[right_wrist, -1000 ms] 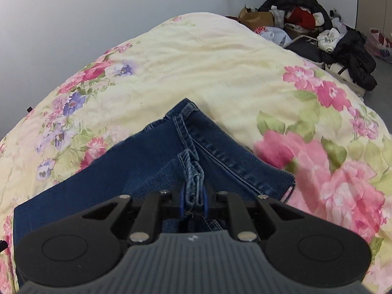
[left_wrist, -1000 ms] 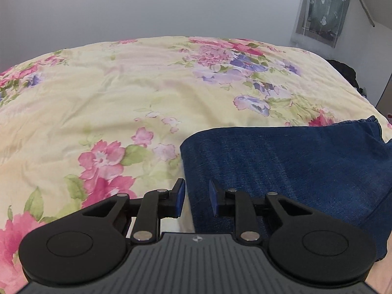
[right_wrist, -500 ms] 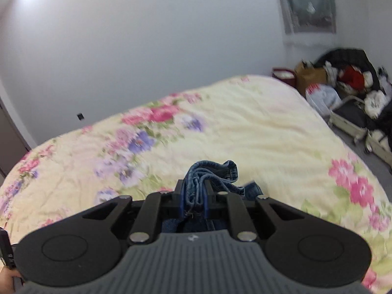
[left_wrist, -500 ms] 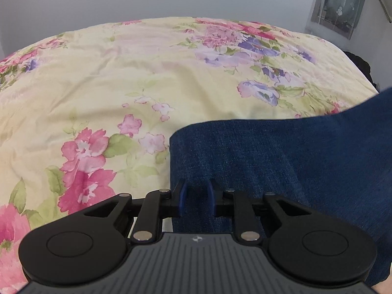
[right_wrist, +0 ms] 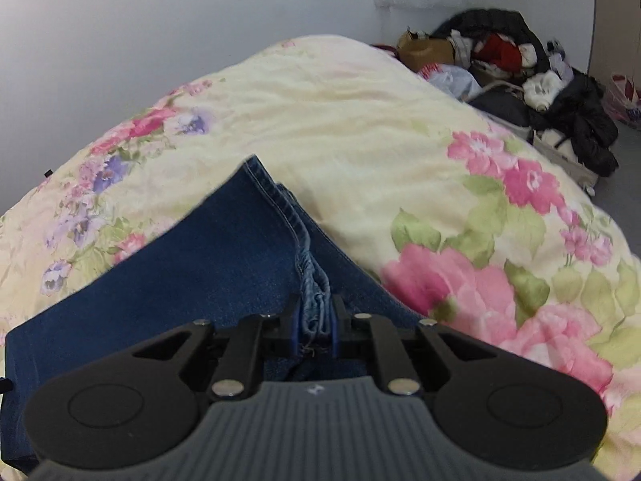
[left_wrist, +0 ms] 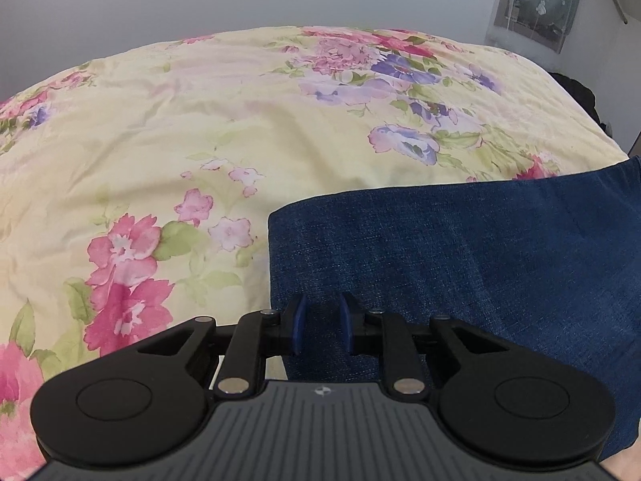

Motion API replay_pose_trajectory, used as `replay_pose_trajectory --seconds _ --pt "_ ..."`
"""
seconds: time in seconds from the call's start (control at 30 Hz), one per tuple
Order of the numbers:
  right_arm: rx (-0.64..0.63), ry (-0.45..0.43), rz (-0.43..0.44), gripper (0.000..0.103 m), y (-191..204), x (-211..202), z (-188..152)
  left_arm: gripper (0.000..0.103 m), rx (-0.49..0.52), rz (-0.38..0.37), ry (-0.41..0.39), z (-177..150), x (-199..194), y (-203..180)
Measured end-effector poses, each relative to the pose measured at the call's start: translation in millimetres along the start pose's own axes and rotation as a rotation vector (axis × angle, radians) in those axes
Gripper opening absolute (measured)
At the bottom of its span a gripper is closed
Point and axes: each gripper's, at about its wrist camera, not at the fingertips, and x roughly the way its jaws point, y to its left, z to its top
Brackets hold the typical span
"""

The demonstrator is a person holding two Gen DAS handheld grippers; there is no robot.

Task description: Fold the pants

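Dark blue denim pants [left_wrist: 460, 260] lie on the floral bed cover [left_wrist: 200, 120], their left edge a straight fold. My left gripper [left_wrist: 322, 326] sits at the near corner of that fold, its blue pads closed on a thickness of denim. In the right wrist view the pants [right_wrist: 200, 272] spread away to the left, with a stitched hem running up to a point. My right gripper [right_wrist: 314, 320] is shut on a bunched, paler seam of the denim.
The bed cover [right_wrist: 340, 120] stretches far beyond the pants on all sides. A pile of clothes and bags [right_wrist: 521, 68] lies on the floor past the bed's right edge. A grey wall stands behind, with a cloth hanging [left_wrist: 541, 4] on it.
The left gripper moved from beside the fold onto it and closed on the denim. The right gripper swung up with its bunch of denim, then came back down low over the bed.
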Motion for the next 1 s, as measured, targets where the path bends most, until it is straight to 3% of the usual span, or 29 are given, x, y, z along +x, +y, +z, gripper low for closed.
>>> replay_pose_trajectory --seconds 0.1,0.23,0.3,0.37,0.47,0.6,0.73,0.87,1.0 --pt "-0.074 0.004 -0.046 0.007 11 -5 10 0.024 0.0 -0.001 -0.012 3 -1 3" --pt "-0.081 0.074 -0.117 0.009 4 23 -8 0.024 -0.005 -0.005 -0.031 10 -5 7" --pt "-0.085 0.078 -0.168 0.023 -1 27 -15 0.024 0.011 -0.01 -0.052 16 -10 10" --pt "-0.099 0.052 -0.197 0.029 -2 19 -15 0.023 0.02 -0.022 -0.077 23 -13 14" --pt "-0.125 -0.045 -0.22 0.028 5 -2 -8 0.016 0.018 -0.058 -0.074 36 -8 18" --pt "-0.17 -0.112 -0.108 0.024 22 -8 1 0.012 0.031 -0.098 -0.074 41 10 13" --pt "-0.197 -0.067 -0.1 0.008 29 24 -4 0.008 0.036 -0.07 -0.05 38 41 10" --pt "-0.182 -0.02 -0.143 0.007 13 54 -19 0.004 0.015 -0.07 -0.009 41 67 13" --pt "-0.175 -0.007 -0.128 0.007 5 64 -25 0.004 0.015 -0.041 -0.013 44 72 13"
